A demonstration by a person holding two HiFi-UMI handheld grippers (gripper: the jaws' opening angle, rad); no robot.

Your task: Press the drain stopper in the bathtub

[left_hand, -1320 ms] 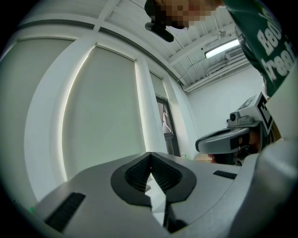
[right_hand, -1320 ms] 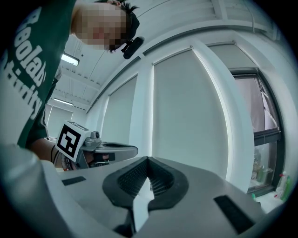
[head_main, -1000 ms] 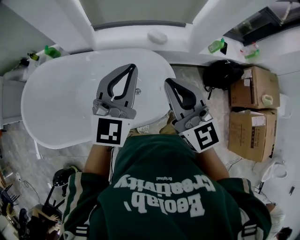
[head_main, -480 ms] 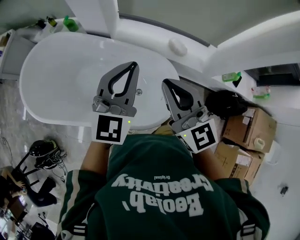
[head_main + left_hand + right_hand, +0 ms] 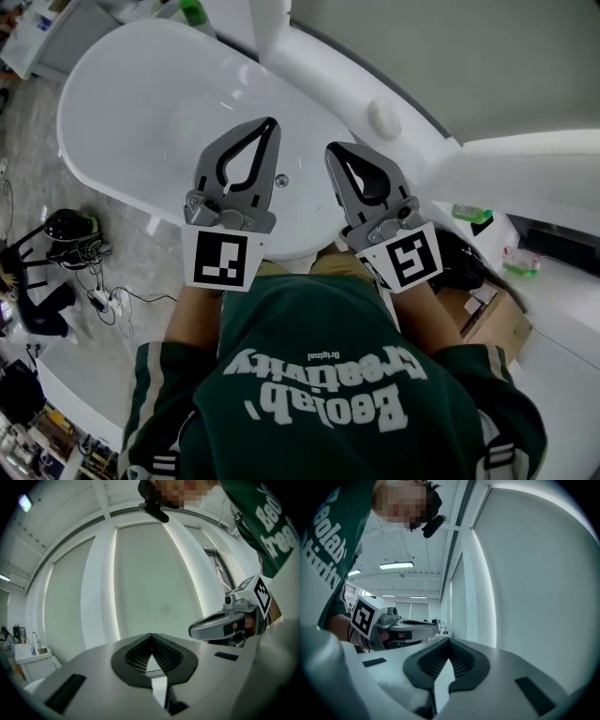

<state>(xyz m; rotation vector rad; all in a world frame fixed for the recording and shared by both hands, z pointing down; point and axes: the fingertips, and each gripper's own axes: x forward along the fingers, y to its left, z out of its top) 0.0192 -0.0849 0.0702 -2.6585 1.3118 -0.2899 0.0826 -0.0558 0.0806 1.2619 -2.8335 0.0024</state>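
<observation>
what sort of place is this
Probably a test or workshop space set up as a bathroom: a white freestanding bathtub with a drain stopper, but loose cables on the floor and office-style ceiling lights.

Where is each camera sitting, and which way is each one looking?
Head view: on the person's head, looking steeply down at the bathtub, drain stopper, left gripper, right gripper and green sweatshirt.
Left gripper view: on the left gripper, looking along its shut jaws at a pale wall; right gripper and sweatshirt at right.
Right gripper view: on the right gripper, looking along its shut jaws at a white wall; left gripper at left.
Shared: each gripper view catches the other gripper.
</observation>
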